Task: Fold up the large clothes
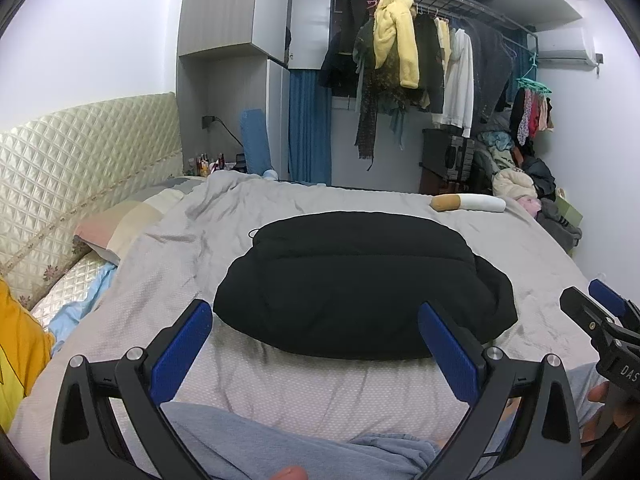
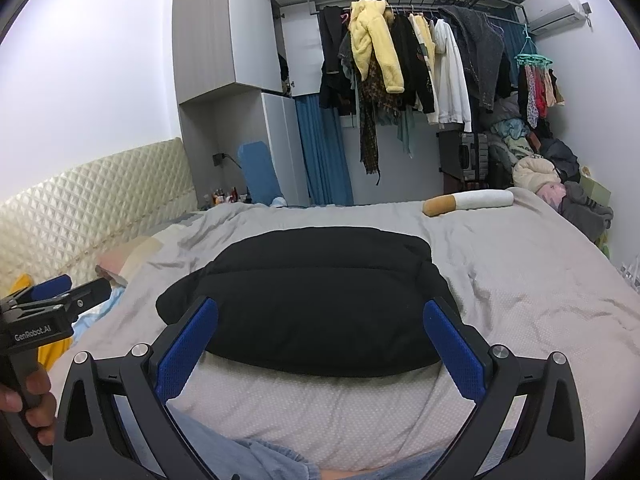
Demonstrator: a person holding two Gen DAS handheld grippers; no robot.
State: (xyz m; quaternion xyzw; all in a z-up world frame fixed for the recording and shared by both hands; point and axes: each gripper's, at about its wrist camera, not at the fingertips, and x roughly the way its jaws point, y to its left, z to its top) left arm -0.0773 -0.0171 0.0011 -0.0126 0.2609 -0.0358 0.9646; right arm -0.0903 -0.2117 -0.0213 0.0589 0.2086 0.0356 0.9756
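- Left gripper hovers over the near edge of the bed, jaws spread wide, holding nothing.
- Right gripper is level with it just to the right, jaws equally wide and empty; each gripper shows at the edge of the other's view.
- The black garment lies mid-bed on the grey cover, a puffy, already compact bundle, just beyond both sets of fingertips and touching neither.
- Its long axis runs left to right across the bed, parallel to the near edge; which end is collar or hem cannot be told, the fabric being too dark.
- Risk on the left: the bulge at that end looks loose, so a shallow pinch could grab only the top layer and peel the bundle open.
- Risk in the middle: the padding looks springy and may push a fold back up.
- Risk on the right: a flap juts out at the near right corner, and uneven lifting could drag it askew.
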